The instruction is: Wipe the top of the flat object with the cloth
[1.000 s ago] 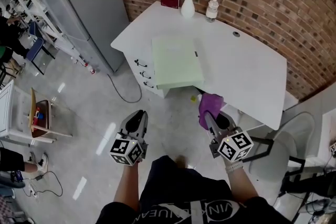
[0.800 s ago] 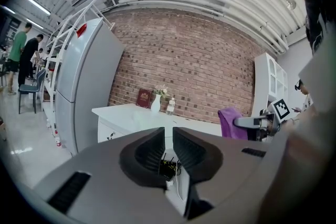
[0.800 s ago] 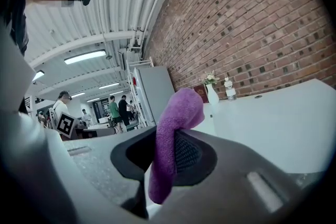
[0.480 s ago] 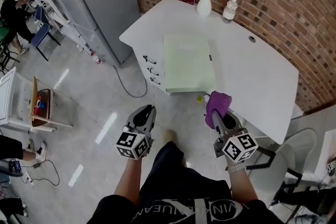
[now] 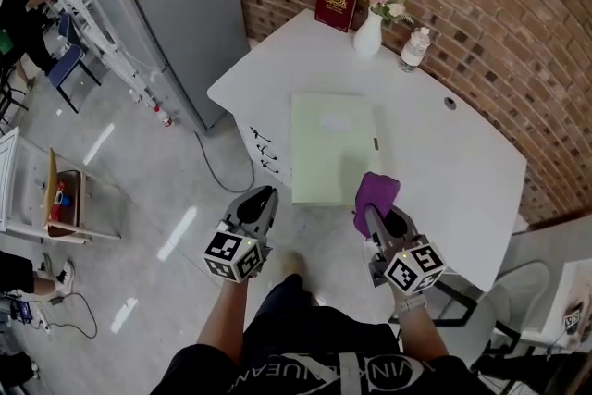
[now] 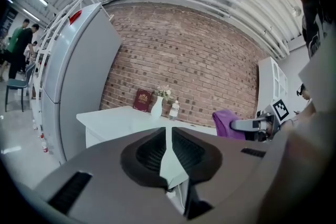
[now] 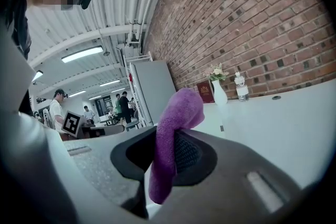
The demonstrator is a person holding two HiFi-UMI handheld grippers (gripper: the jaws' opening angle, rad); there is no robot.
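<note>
The flat object (image 5: 331, 148) is a pale green board lying on the white table (image 5: 444, 162), close to its near edge. My right gripper (image 5: 368, 214) is shut on a purple cloth (image 5: 376, 192), which sticks up from the jaws and hangs over the board's near right corner. In the right gripper view the cloth (image 7: 176, 123) is folded between the pads of the right gripper (image 7: 167, 152). My left gripper (image 5: 265, 195) is shut and empty, over the floor just short of the table's front. In the left gripper view the left gripper (image 6: 169, 131) shows its jaws together.
A red book (image 5: 337, 3), a white vase of flowers (image 5: 369, 34) and a water bottle (image 5: 413, 49) stand at the table's far edge by the brick wall. A grey cabinet (image 5: 166, 5) is at the left, with a cable (image 5: 222, 169) on the floor.
Both grippers have moved forward to the table together. The purple cloth, earlier over the floor in front of the table, now hangs at the green board's near right corner.
</note>
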